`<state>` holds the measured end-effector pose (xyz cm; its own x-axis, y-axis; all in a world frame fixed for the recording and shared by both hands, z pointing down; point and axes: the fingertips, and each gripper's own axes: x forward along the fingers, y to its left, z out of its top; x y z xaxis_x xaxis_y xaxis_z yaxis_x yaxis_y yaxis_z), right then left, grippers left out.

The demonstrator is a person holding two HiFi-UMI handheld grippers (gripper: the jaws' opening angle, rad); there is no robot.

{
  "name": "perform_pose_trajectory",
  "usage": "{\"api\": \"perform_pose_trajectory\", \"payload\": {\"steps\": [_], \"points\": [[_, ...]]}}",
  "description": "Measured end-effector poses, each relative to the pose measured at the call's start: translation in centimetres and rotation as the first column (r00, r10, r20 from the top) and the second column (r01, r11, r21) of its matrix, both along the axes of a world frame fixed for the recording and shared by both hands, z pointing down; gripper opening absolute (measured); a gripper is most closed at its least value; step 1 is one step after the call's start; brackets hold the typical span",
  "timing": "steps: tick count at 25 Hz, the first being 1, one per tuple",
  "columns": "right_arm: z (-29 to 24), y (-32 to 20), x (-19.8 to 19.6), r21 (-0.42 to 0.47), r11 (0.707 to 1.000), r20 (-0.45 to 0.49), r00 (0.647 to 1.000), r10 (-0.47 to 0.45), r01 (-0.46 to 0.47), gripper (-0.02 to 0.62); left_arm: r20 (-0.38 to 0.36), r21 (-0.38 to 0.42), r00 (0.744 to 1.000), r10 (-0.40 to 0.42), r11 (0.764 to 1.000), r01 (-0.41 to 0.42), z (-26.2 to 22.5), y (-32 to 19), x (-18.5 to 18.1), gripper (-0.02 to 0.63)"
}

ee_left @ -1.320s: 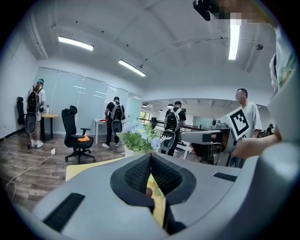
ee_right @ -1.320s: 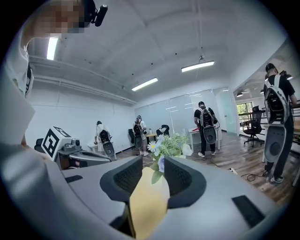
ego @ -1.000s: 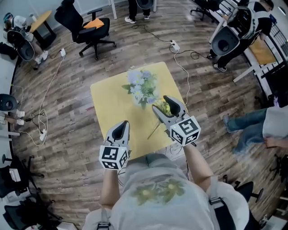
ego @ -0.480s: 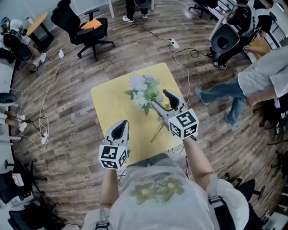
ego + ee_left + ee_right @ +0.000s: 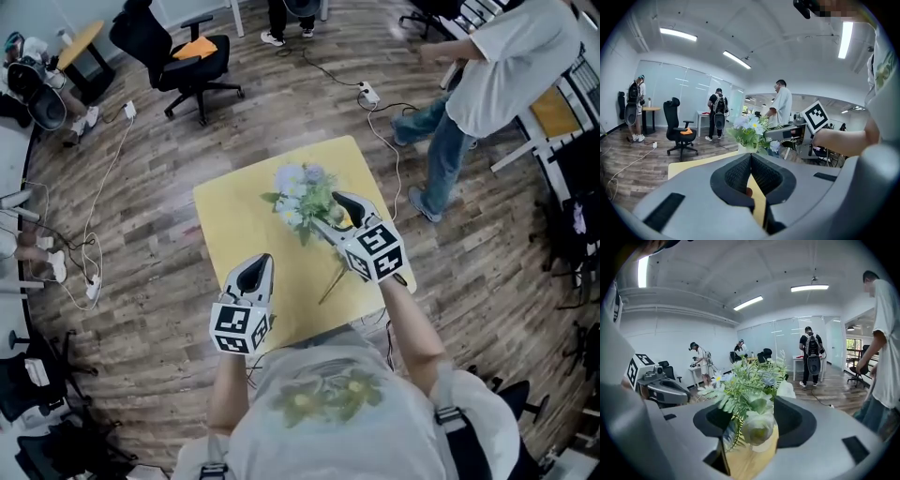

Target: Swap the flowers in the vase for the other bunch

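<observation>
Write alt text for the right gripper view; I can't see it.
The right claw, whose jaws have just been opening, stands wide around a white rose bloom without pressing it, over the yellow tabletop. Behind it rises a bunch of green leaves with white and pale blue flowers; people stand in a bright office beyond.

Seen from the head, the vase is lost entirely under the flowers [image 5: 302, 192] standing in it toward the far edge of the table [image 5: 225, 216]. In the left gripper view only a pale sliver of the vase [image 5: 744, 148] clears that gripper's body. The right gripper [image 5: 328, 212], whose jaws have just been opening with a pale bloom [image 5: 758, 427] between them, covers most of the other bunch's head near the table's right edge. Only its stem [image 5: 333, 281] shows, and whether it rests on the table cannot be told. The table's near edge lies under the left gripper [image 5: 257, 266] and the person's torso [image 5: 328, 403]. A passer-by [image 5: 497, 66] is cut off at the top edge.
</observation>
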<state>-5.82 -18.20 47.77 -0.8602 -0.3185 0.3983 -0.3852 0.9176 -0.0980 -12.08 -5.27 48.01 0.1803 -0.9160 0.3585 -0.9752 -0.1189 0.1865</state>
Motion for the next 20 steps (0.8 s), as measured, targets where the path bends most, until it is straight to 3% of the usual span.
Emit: {"api": "perform_pose_trajectory", "payload": {"steps": [5, 7, 11, 20], "points": [[1.5, -0.6, -0.4, 0.017, 1.000, -0.059, 0.998, 0.001, 0.000, 0.244, -0.004, -0.011, 1.000, -0.015, 1.000, 0.015, 0.4, -0.6, -1.2, 0.017], [1.7, -0.5, -0.3, 0.027, 1.000, -0.066, 0.998, 0.007, -0.005, 0.149, -0.004, -0.014, 1.000, -0.015, 1.000, 0.015, 0.5, -0.5, -1.4, 0.017], [1.8, -0.2, 0.0, 0.031, 0.999, -0.050, 0.999, -0.010, 0.011, 0.093, -0.003, -0.023, 1.000, -0.012, 1.000, 0.012, 0.8, -0.7, -1.1, 0.017], [1.2, 0.3, -0.3, 0.032, 0.999, -0.009, 0.999, -0.043, 0.044, 0.069, -0.006, -0.025, 1.000, -0.011, 1.000, 0.011, 0.9, -0.7, -1.1, 0.017]]}}
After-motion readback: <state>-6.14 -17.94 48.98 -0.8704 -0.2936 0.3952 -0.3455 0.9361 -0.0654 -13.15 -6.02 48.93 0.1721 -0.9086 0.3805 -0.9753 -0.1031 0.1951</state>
